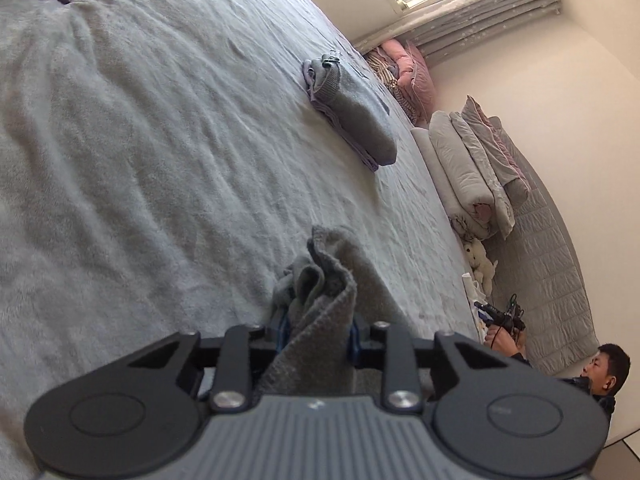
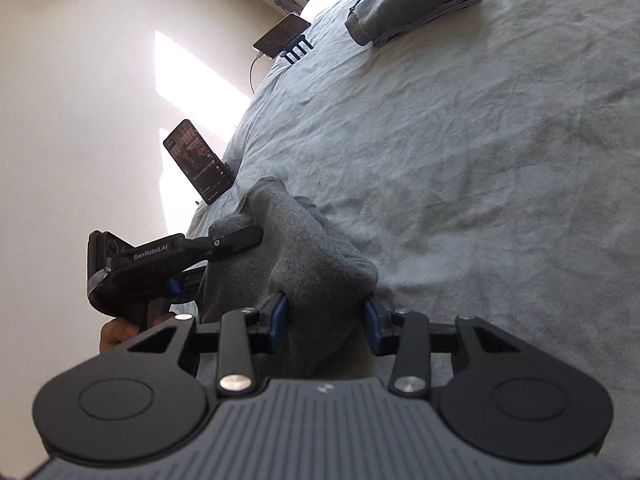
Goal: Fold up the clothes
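A grey knit garment (image 1: 320, 308) is held up over the grey bed (image 1: 160, 160). My left gripper (image 1: 318, 330) is shut on a bunched edge of it. In the right wrist view the same garment (image 2: 316, 264) hangs between my right gripper's (image 2: 326, 318) blue pads, which press on it from both sides. The left gripper (image 2: 236, 242) also shows there, clamped on the garment's far left edge. A folded grey garment on a lilac one (image 1: 352, 116) lies farther out on the bed; it also shows in the right wrist view (image 2: 412, 4).
Two phones (image 2: 198, 160) (image 2: 282, 36) stand at the bed's edge by the wall. Folded quilts and pillows (image 1: 472, 160) lie on a floor mattress beside the bed, with a pink bundle (image 1: 404, 72) under the curtain. A person (image 1: 600, 372) sits low at the right.
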Motion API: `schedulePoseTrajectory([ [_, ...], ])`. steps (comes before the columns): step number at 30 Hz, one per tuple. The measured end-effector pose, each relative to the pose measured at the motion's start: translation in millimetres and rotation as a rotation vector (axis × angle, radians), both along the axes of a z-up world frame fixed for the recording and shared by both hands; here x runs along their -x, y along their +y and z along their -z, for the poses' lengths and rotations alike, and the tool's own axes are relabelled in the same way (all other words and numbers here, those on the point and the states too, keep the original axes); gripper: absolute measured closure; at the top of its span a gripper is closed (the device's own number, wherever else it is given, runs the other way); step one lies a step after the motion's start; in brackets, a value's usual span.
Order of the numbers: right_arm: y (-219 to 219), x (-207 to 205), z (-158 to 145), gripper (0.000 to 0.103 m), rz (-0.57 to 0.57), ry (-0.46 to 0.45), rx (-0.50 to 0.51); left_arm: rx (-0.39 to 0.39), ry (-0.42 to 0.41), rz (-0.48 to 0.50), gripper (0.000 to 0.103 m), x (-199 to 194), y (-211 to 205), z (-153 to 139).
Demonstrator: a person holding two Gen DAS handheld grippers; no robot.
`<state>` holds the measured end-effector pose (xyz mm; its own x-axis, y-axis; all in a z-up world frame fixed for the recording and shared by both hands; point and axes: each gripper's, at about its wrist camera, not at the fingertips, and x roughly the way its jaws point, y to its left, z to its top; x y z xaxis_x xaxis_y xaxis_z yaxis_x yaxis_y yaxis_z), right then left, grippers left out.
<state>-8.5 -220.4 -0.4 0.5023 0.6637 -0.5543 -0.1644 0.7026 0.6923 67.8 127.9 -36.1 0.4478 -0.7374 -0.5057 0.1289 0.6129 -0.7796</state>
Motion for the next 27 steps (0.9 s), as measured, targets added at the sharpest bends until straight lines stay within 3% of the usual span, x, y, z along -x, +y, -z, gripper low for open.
schedulePoseTrajectory([
  [5,-19,-28,-28,0.062,-0.002,-0.055,0.059,0.015,0.004,0.009,0.075,17,-16,-14],
  [7,-24,-38,-28,0.062,0.004,-0.064,0.084,-0.02,0.005,0.015,0.073,15,-20,-9],
  [9,-27,-42,-21,0.062,0.053,-0.08,0.152,-0.057,0.005,0.002,0.061,14,-20,-4],
  [11,-30,-44,-13,0.06,0.1,-0.079,0.209,-0.095,0.005,-0.028,0.055,11,-17,1],
  [12,-33,-44,-9,0.06,0.118,-0.074,0.221,-0.075,0.004,-0.042,0.055,10,-13,0],
  [17,-32,-28,-13,0.06,0.141,-0.164,0.238,-0.09,-0.14,-0.132,0.055,14,-5,-28],
  [19,-19,-23,-18,0.06,0.122,-0.216,0.264,-0.094,-0.209,-0.124,0.058,16,-15,-38],
  [23,4,-23,-12,0.06,0.073,-0.28,0.347,-0.142,-0.313,-0.073,0.082,17,-45,-47],
  [25,15,-23,-9,0.06,0.048,-0.312,0.388,-0.202,-0.313,-0.041,0.088,12,-59,-38],
  [27,27,-23,-6,0.064,0.023,-0.344,0.429,-0.277,-0.297,-0.032,0.1,6,-67,-23],
])
